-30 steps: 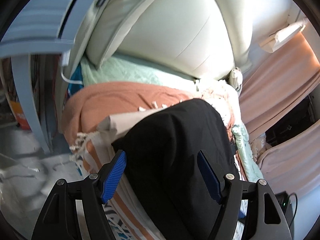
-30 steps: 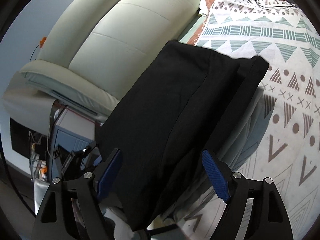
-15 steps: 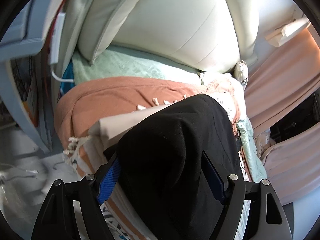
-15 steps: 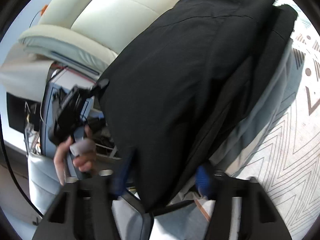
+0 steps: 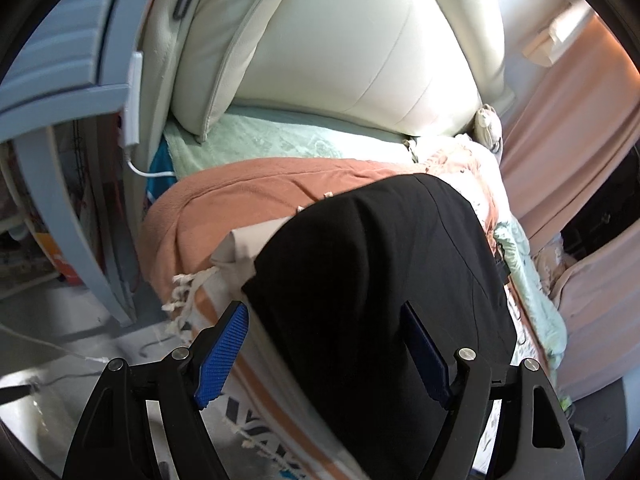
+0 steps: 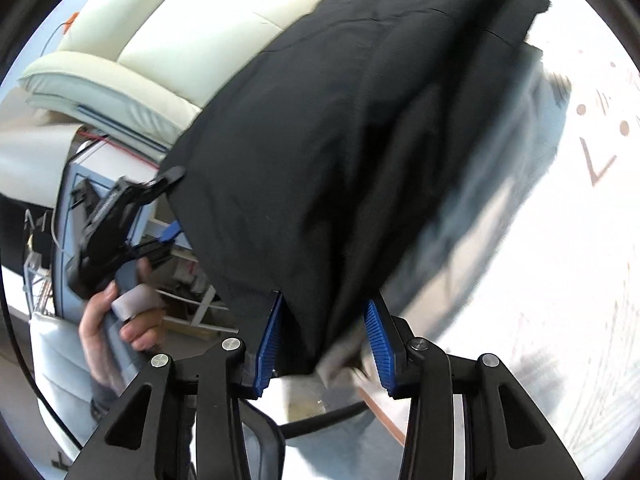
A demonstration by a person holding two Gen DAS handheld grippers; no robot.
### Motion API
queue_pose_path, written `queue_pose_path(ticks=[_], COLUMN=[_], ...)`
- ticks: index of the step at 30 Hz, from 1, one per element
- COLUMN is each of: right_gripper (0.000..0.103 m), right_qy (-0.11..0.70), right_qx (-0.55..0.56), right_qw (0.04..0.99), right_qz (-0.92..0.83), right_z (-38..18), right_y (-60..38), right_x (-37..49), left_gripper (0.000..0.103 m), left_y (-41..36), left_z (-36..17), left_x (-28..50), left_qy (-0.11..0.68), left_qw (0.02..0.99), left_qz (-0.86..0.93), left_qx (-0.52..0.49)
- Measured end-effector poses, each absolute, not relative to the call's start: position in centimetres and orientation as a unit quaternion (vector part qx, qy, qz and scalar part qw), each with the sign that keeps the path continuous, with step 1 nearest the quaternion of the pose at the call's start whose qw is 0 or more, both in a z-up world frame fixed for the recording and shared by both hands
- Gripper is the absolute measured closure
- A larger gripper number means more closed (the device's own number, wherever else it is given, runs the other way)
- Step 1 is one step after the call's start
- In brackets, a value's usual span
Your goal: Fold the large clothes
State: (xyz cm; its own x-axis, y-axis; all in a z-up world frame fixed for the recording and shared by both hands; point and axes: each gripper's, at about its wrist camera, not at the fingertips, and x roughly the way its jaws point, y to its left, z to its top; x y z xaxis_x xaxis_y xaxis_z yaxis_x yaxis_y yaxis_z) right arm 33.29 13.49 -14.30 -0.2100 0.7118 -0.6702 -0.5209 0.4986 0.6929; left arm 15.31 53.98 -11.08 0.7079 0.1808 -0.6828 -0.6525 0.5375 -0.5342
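Lying across the end of the bed, the folded black garment (image 5: 372,280) is sitting on a pale folded cloth (image 5: 248,244) atop the patterned bedspread (image 6: 580,240), with the orange blanket (image 5: 240,188) and cream headboard (image 5: 352,52) beyond it and a pink curtain (image 5: 576,128) off the far side edge.

Garment first — it is already doubled into a thick stack, its near corner overhanging the bed's foot edge.

Right gripper (image 6: 324,344) next: compared with a second ago, when its blue pads were standing wide and short of the cloth, it is now pushed in around that hanging corner and the pads are much narrower, pressing on black fabric and a bit of the pale layer underneath. Judging this a pinch being completed; the right view is motion-blurred, so how firm the bite is I cannot tell.

Left gripper (image 5: 332,352): jaws standing wide, straddling the garment's near edge without clamping. Over the same second it is sitting about where it was, only nudged closer.

Smallest item — the person's left hand (image 6: 116,324), showing in the right view, wrapped on the left tool's handle.

Meaning for the task: one corner is being secured, the other not yet; the next fold or lift probably needs the left pads closing too, and the pale cloth may come up with the garment.
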Motion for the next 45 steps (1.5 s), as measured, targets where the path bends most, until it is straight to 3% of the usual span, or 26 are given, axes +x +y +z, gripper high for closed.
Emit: queue_pose_path(ticks=[10, 12, 15, 17, 20, 24, 45], right_gripper=[0.061, 0.054, 0.026, 0.021, 0.004, 0.0, 0.0], right_qy=[0.569, 0.563, 0.542, 0.527, 0.514, 0.492, 0.372], right_qx=[0.081, 0.078, 0.074, 0.073, 0.067, 0.067, 0.051], right_qw=[0.674, 0.685, 0.711, 0.727, 0.748, 0.771, 0.868], right_qz=[0.463, 0.457, 0.443, 0.434, 0.414, 0.398, 0.325], right_z=[-9.7, -8.6, -6.4, -4.9, -3.2, -1.2, 7.2], right_y=[7.8, 6.3, 3.1, 0.6, -2.9, -7.1, -25.2], right_x=[34.2, 34.1, 33.7, 33.6, 33.3, 32.7, 24.8], left_gripper=[0.023, 0.018, 0.003, 0.001, 0.001, 0.001, 0.0], left_y=[47.9, 46.4, 43.7, 41.6, 38.5, 34.7, 15.9], left_z=[-7.0, -5.7, -3.8, -2.4, -0.6, 1.4, 7.9], left_x=[12.0, 11.6, 11.1, 10.9, 10.6, 10.3, 4.4], left_qy=[0.275, 0.271, 0.26, 0.255, 0.25, 0.242, 0.196], left_qw=[0.855, 0.862, 0.876, 0.886, 0.898, 0.911, 0.963], left_qz=[0.254, 0.25, 0.237, 0.229, 0.215, 0.195, 0.131], left_qx=[-0.359, -0.349, -0.33, -0.313, -0.292, -0.27, -0.131])
